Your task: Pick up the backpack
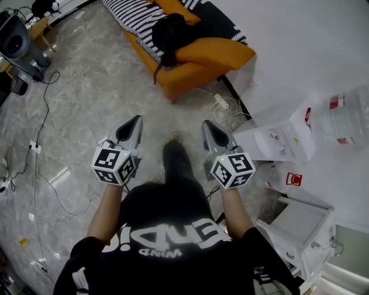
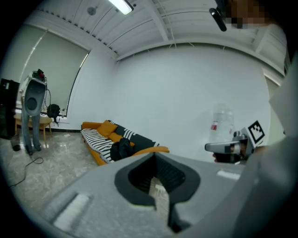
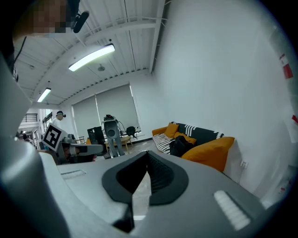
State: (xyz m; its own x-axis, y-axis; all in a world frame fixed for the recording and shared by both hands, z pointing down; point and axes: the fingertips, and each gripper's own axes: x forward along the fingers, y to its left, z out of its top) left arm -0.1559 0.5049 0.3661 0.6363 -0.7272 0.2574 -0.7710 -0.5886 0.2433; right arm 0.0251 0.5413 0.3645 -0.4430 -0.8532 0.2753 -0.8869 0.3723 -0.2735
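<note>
Closest to my head camera are two grey grippers with marker cubes. I see the left gripper (image 1: 136, 121) and the right gripper (image 1: 206, 125) held side by side in front of the person's black T-shirt (image 1: 173, 213). In each gripper view I read the jaws as fully together with nothing between them. The soft black backpack (image 1: 173, 31) lies well apart from both, on the seat of the orange upholstered sofa (image 1: 210, 57), touching its orange end cushion, with one strap hanging over the front edge. Just beside it on the seat is a black-and-white striped blanket (image 1: 135, 14). On the grey marbled floor (image 1: 86, 92) near the sofa's end I see a white power strip (image 1: 221, 103) with tangled cables. Right of that stands a white water dispenser (image 1: 282, 141) topped by a clear bottle (image 1: 343, 118).
</note>
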